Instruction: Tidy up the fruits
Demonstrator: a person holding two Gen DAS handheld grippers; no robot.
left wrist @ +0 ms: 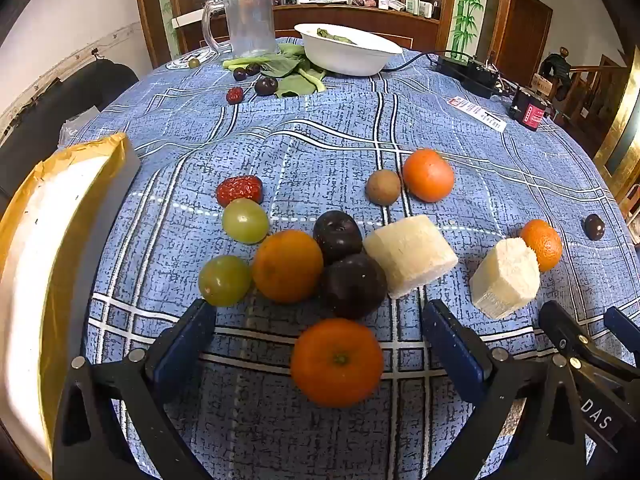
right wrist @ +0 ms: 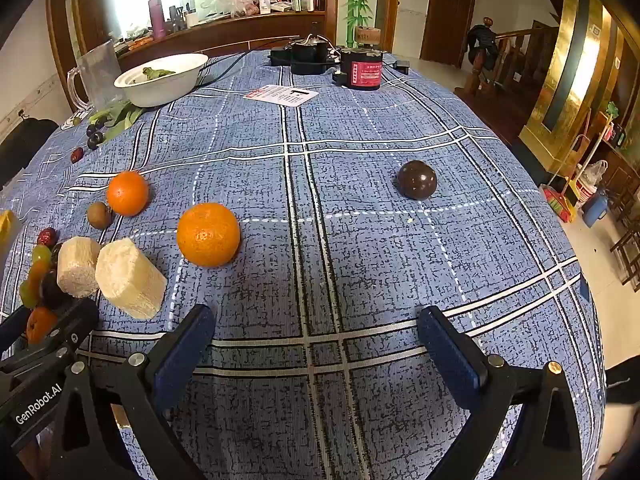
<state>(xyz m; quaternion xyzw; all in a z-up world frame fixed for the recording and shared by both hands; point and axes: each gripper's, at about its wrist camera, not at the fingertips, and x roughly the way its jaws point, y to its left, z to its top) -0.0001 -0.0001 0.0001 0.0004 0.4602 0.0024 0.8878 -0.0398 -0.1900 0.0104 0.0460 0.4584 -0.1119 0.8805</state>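
Observation:
My left gripper is open, its blue pads either side of an orange lying on the blue cloth, not touching it. Just beyond lie another orange, two dark plums, two green grapes, a red date and a white sugarcane chunk. A second chunk and a small orange lie right. My right gripper is open and empty over bare cloth. An orange lies ahead left of it, a dark round fruit ahead right.
A yellow-edged white box sits at the left table edge. A white bowl, a clear mug, leaves and small dark fruits stand at the far side. A power strip and a red-labelled device sit at the back right. The table edge drops off on the right.

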